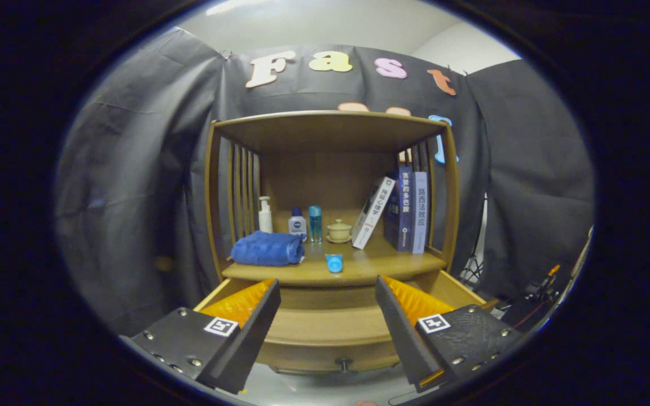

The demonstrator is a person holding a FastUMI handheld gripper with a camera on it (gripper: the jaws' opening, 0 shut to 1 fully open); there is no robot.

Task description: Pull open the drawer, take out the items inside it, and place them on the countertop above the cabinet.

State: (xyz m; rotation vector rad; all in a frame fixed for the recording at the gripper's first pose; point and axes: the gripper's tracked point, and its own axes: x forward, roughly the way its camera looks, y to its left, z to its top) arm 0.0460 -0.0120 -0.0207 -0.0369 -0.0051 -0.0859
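Below the wooden countertop (359,269), the drawer (325,330) stands pulled out between your spread, empty gripper (325,316) fingers.

Blue towel (267,248), light-blue tube (334,263), seemingly cream teacup (339,230), wooden cabinet (328,131).

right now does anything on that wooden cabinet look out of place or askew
The white book leans tilted against the upright dark blue books. The wooden drawer stands pulled open beyond the open gripper. A small blue item lies alone near the countertop's front edge.
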